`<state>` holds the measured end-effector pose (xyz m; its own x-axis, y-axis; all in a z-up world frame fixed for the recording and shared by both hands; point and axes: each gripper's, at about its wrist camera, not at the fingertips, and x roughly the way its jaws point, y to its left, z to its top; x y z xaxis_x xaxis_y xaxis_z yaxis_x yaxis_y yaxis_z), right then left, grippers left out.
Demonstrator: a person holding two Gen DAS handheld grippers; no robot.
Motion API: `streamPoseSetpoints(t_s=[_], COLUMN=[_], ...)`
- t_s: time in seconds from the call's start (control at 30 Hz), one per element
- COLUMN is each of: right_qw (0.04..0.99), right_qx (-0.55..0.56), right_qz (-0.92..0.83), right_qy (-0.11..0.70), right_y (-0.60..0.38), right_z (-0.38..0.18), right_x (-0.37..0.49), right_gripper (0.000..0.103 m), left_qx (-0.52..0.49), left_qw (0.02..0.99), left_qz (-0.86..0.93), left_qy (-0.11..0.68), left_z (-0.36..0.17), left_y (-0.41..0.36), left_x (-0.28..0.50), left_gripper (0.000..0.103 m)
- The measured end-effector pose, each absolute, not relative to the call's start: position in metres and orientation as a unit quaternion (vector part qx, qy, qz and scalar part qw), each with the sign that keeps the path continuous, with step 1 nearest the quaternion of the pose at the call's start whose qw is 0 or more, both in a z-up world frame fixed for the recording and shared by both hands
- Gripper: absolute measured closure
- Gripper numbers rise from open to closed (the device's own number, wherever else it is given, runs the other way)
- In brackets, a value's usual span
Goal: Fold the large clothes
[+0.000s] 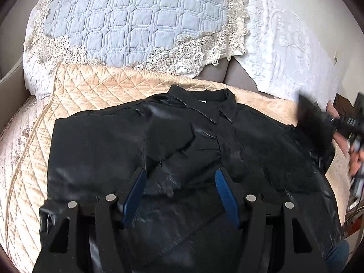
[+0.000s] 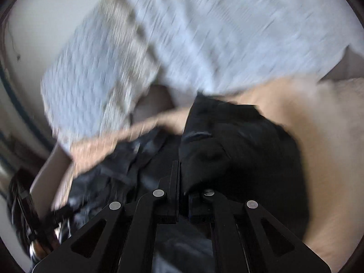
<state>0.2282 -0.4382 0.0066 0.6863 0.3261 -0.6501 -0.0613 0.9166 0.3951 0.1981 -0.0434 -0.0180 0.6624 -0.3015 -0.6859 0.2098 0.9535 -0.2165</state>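
Black jacket (image 1: pixel 141 136) is spread on the quilted bed (image 1: pixel 86 86), collar at 12 o'clock. Left gripper (image 1: pixel 180 182) is held apart above it; right gripper (image 2: pixel 179 170) looks clamped on jacket fabric.

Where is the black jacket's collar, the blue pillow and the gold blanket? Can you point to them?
collar (image 1: pixel 213 111): left wrist view, on the folded flap at the jacket's neck.
blue pillow (image 1: pixel 136 22): left wrist view, on its quilted middle.
gold blanket (image 1: pixel 91 84): left wrist view, on the bare quilted part above the jacket.
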Motion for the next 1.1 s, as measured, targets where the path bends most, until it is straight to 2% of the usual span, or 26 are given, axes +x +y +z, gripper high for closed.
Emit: streamPoseSetpoints(t_s=[0.13,0.2,0.27,0.43,0.67,0.7,0.73,0.77,0.97,1.1], right_qw=[0.852,0.847,0.853,0.868,0.855,0.854,0.852,0.854,0.841,0.866], right_qx=[0.163,0.180,0.201,0.229,0.252,0.258,0.267,0.273,0.217,0.188], right_qz=[0.129,0.134,0.142,0.063,0.024,0.026,0.036,0.055,0.236,0.242], right_qy=[0.480,0.483,0.461,0.436,0.453,0.451,0.448,0.440,0.435,0.396], right_y=[-0.396,-0.393,-0.399,-0.427,-0.434,-0.430,-0.425,-0.416,-0.317,-0.312], right_z=[-0.066,-0.075,-0.071,-0.061,-0.090,-0.088,-0.084,-0.075,-0.036,-0.020], right_x=[0.244,0.238,0.229,0.227,0.258,0.263,0.265,0.266,0.275,0.257], right_gripper=[0.082,0.054,0.045,0.045,0.047,0.069,0.079,0.082,0.081,0.064], left_qx=[-0.078,-0.085,-0.087,-0.100,-0.107,-0.105,-0.104,-0.106,-0.120,-0.119], left_qw=[0.903,0.901,0.901,0.903,0.903,0.903,0.903,0.902,0.898,0.897], left_qz=[-0.139,-0.138,-0.136,-0.129,-0.124,-0.120,-0.117,-0.114,-0.096,-0.081], left_qy=[0.400,0.404,0.402,0.398,0.396,0.399,0.401,0.402,0.413,0.418], left_z=[-0.030,-0.033,-0.033,-0.030,-0.030,-0.032,-0.033,-0.034,-0.043,-0.048], left_y=[-0.035,-0.030,-0.026,-0.016,-0.008,-0.008,-0.007,-0.005,0.007,0.015], left_x=[0.209,0.210,0.211,0.216,0.217,0.217,0.218,0.219,0.228,0.229], left_gripper=[0.038,0.038,0.038,0.038,0.038,0.038,0.038,0.038,0.038,0.038])
